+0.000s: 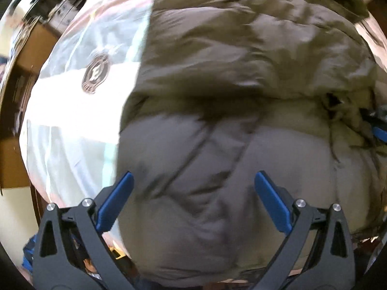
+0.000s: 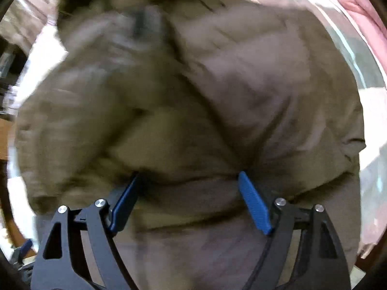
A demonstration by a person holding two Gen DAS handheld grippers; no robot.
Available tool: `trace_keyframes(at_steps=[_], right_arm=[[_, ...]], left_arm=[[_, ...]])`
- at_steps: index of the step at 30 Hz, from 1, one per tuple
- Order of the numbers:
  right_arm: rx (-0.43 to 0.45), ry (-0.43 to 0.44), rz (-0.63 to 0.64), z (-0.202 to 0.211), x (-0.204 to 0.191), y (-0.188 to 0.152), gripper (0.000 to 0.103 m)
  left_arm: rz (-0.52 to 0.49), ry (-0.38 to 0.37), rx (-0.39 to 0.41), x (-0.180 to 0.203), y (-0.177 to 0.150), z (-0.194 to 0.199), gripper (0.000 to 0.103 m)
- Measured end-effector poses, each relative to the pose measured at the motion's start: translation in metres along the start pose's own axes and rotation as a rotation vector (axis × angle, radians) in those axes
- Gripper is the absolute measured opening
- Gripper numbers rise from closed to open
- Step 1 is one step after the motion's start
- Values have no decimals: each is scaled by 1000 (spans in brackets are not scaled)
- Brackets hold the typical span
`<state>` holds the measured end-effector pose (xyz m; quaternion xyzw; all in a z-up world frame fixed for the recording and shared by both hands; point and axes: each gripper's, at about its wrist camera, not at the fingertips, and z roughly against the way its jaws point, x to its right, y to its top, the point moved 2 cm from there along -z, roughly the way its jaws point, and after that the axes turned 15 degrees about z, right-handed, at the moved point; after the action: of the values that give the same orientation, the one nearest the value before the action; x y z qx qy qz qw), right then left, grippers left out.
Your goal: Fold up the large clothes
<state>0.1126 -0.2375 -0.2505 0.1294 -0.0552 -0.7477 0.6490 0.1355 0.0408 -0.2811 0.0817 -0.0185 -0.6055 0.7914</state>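
A big puffy olive-brown jacket (image 1: 217, 84) lies spread over a white table cover and fills most of the left wrist view. My left gripper (image 1: 194, 174) hangs straight above its padded lower part, jaws wide apart, with nothing between the blue pads (image 1: 116, 205). In the blurred right wrist view the same jacket (image 2: 193, 84) fills the frame. My right gripper (image 2: 189, 175) stands open just over a bulging fold of it. Its blue fingertips (image 2: 251, 198) are at the fabric, but I see no pinch on it.
A white glossy table cover (image 1: 72, 120) with a round dark badge (image 1: 95, 73) shows left of the jacket. Brown cardboard boxes (image 1: 14, 164) stand beyond the table's left edge. A pink cloth (image 2: 362, 12) lies at the upper right of the right wrist view.
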Motion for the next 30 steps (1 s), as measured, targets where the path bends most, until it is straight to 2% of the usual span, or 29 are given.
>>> trace_keyframes(at_steps=[2,3,5,7,8,10,12,15,17,19,22,26,30], right_arm=[[59,28,66,15,-21,3,84],[69,20,119,18,-36,4,91],[37,-8,189,9,-52,1,93],[-86,-39,243,-20,-62,-7,93],[-144,-48,244,-36,-61,-13,93],[-179,-68,222,-50,-56,-18,93],[-157,-50,189,-43,-54,-17,93],[-58,11,136,-21,-48,-10,93],[-21,8,115,-14,-44,-8,93],[-64,-12,112,-25,-40,-13,96],[-167,16,98,-57,-33,-21,102],[-169,-33,153,-64,-35,-23,102],[-162,-37,131,-55,-39,-24,102]], left_arm=[[26,-8,-3,-10,2,-1,101],[42,-14,-9,-14,3,-1,101],[65,-28,-30,-18,4,-3,101],[56,-37,-53,-15,3,-7,101],[46,-35,-57,-13,2,-9,101],[8,-13,-56,-7,-1,-11,101],[-16,7,-42,-3,-3,-9,101],[-26,10,-26,0,-2,-5,101],[-28,10,-25,2,-1,-5,101],[-36,17,-32,4,-1,-7,101],[-54,29,-44,7,-3,-11,101],[-50,30,-67,6,-5,-16,101],[-46,29,-70,5,-2,-18,101]])
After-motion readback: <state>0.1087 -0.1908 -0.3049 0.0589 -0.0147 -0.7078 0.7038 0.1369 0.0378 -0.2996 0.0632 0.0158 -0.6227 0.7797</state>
